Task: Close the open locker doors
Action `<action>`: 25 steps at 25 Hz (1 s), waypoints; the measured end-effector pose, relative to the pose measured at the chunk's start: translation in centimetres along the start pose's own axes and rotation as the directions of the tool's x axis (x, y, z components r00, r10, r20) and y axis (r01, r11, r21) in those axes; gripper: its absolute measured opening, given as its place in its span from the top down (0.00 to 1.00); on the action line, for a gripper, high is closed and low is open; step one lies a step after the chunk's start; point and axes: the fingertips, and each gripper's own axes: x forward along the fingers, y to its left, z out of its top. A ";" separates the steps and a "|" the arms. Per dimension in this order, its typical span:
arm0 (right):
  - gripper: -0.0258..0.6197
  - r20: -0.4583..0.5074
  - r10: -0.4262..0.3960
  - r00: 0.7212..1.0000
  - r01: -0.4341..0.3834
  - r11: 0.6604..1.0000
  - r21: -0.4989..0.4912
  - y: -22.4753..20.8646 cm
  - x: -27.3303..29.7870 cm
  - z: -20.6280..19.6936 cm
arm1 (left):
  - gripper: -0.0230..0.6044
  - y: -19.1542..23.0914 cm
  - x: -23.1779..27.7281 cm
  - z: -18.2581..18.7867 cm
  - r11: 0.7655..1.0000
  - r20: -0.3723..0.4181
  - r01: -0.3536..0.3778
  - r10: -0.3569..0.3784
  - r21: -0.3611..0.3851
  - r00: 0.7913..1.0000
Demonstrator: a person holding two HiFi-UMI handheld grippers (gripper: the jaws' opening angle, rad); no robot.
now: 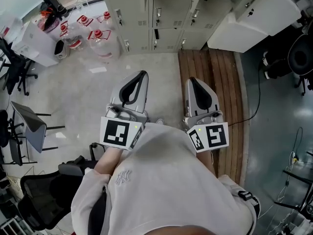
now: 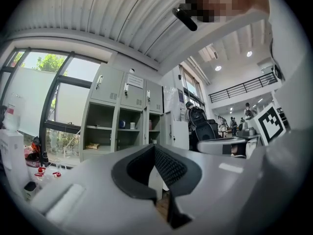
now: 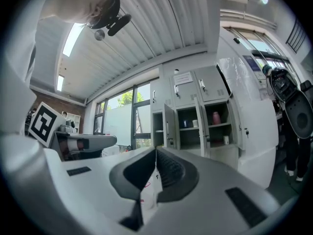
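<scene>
— Room ahead?
— Bare floor [image 1: 93, 94] runs to the lockers [image 1: 166, 13] at twelve o'clock, doors [image 3: 169, 126] ajar; jugs [image 1: 100, 40] at ten.
— Grippers?
— Left gripper [image 1: 142, 74], right gripper [image 1: 191, 80]: jaws together, empty.

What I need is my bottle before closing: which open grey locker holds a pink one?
The rightmost open grey metal locker, its pink bottle on the shelf; the middle one holds cups.

Clear plastic water jugs with red caps [image 1: 100, 39] are clustered at the far left, beside a white box [image 1: 34, 45]. A black mesh office chair [image 1: 41, 199] is seen near left. A brown wooden plank strip [image 1: 222, 77] is laid at the right, and a thin black cable [image 1: 258, 94] is trailed beside it.
</scene>
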 end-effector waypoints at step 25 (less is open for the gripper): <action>0.94 0.000 0.127 0.992 -0.126 0.991 0.041 -1.5 16.2 -0.4 | 0.96 13.4 8.0 -2.1 0.996 -0.069 -0.076 0.074 -0.036 0.995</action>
